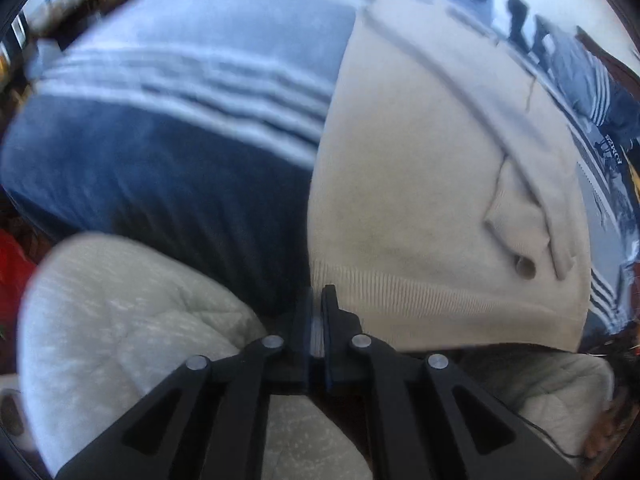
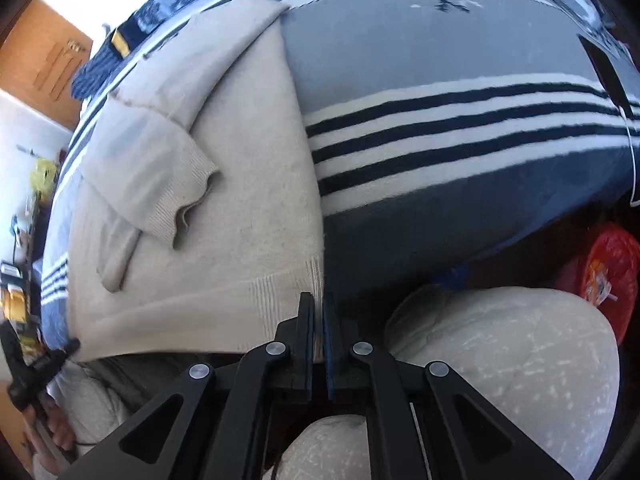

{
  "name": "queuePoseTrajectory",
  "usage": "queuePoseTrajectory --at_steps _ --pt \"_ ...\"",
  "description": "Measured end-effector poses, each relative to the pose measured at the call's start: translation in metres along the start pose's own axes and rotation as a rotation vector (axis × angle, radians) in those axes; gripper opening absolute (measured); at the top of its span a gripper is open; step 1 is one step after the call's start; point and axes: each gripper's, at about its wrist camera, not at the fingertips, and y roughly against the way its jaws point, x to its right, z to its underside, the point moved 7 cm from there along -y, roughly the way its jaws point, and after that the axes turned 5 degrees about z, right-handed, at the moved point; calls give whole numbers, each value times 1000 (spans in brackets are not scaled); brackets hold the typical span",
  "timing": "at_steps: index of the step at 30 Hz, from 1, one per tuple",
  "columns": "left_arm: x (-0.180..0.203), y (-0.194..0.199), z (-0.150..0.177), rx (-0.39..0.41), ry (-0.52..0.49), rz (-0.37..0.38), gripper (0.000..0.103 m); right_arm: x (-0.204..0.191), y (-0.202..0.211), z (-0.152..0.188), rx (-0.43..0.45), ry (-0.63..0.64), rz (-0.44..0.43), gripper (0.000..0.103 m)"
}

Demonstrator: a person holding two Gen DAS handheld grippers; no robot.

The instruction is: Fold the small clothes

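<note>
A cream knit sweater (image 1: 420, 184) lies flat on a blue, grey and white striped blanket (image 1: 168, 80), one sleeve folded across its body. My left gripper (image 1: 319, 300) is shut on the ribbed hem at the sweater's lower left corner. In the right wrist view the same sweater (image 2: 224, 208) fills the left half, its folded sleeve cuff (image 2: 180, 196) on top. My right gripper (image 2: 318, 304) is shut on the hem at the lower right corner. The other gripper shows at the left edge of the right wrist view (image 2: 32, 364).
The striped blanket (image 2: 460, 140) covers the bed. The person's grey-trousered knees (image 1: 132, 320) (image 2: 500, 360) are close under both grippers. A red object (image 2: 608, 272) sits by the bed's edge. A wooden door (image 2: 48, 64) and clutter stand beyond the bed.
</note>
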Motion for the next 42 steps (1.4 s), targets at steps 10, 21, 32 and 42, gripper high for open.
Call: queuePoseTrajectory --at_steps 10,21,32,42 --pt "81 125 -26 342 -241 -116 63 -10 94 -7 244 -51 -164 58" --pt "148 226 -71 566 -311 -88 76 -69 220 -38 494 71 -206 76" --pt "170 231 -137 612 -348 -126 83 -114 274 -92 600 183 -220 80" --pt "158 128 -292 482 -312 -96 86 -141 195 -213 464 229 -205 81"
